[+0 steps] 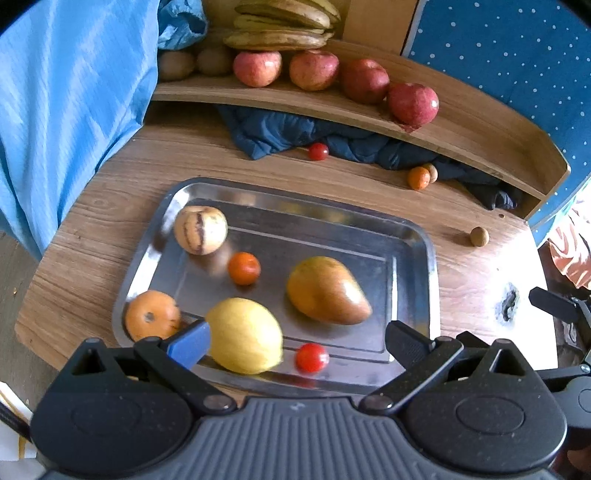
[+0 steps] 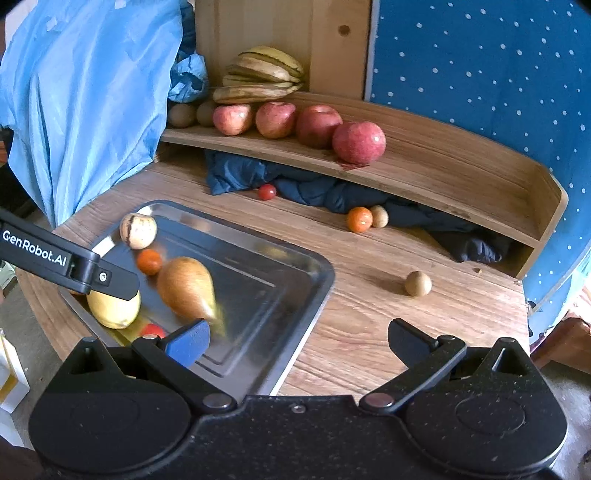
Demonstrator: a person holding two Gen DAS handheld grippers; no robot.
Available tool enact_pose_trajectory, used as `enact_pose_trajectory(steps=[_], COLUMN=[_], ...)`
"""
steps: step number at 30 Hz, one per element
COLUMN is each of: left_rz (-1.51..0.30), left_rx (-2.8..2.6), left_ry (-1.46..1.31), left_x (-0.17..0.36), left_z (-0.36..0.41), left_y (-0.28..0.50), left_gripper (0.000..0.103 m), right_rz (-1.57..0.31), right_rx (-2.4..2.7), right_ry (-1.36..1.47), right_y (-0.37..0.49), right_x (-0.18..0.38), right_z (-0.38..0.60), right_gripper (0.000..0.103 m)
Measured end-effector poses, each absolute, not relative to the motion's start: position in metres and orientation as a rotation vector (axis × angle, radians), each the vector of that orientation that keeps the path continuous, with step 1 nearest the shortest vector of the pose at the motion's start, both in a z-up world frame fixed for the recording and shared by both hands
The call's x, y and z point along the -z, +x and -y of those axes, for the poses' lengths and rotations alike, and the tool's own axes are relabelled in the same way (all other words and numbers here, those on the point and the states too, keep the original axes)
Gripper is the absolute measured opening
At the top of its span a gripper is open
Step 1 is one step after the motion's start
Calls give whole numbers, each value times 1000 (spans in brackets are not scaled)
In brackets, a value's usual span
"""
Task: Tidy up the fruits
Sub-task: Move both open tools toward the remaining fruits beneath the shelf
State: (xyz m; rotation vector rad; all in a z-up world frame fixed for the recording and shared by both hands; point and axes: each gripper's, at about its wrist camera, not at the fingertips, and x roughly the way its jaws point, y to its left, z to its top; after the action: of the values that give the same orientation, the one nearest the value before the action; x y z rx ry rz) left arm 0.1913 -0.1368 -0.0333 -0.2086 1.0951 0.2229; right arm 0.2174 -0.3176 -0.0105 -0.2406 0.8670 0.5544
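A steel tray (image 1: 413, 236) on the wooden table holds a yellow lemon (image 1: 245, 334), a mango (image 1: 327, 290), a striped pale melon (image 1: 200, 229), an orange (image 1: 152, 314), a small tangerine (image 1: 243, 268) and a red tomato (image 1: 311, 357). My left gripper (image 1: 295, 339) is open just above the tray's near edge, its left finger beside the lemon. My right gripper (image 2: 299, 339) is open and empty over the tray's right corner (image 2: 317, 273). The mango (image 2: 186, 288) and lemon (image 2: 114, 308) show in the right wrist view.
A curved wooden shelf (image 1: 480, 133) at the back carries several red apples (image 1: 314, 70), bananas (image 1: 284, 26) and kiwis (image 1: 177, 64). A dark cloth (image 1: 332, 136) lies under it. A tomato (image 1: 318, 151), a tangerine (image 1: 419, 178) and a brown round fruit (image 1: 479, 236) lie loose on the table.
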Motion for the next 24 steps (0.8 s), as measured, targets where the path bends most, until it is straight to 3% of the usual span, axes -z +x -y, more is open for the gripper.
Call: enact_pose_trajectory(steps=[24], left_rz=[-1171], left_rx=[-196], left_ry=[-83], left_x=[43], left_z=[191], left_y=[260], left_gripper=[102], right_rz=[-965], right_rx=[-474], right_ry=[-157], right_y=[267], right_x=[45], right_z=[374], right_gripper=[102])
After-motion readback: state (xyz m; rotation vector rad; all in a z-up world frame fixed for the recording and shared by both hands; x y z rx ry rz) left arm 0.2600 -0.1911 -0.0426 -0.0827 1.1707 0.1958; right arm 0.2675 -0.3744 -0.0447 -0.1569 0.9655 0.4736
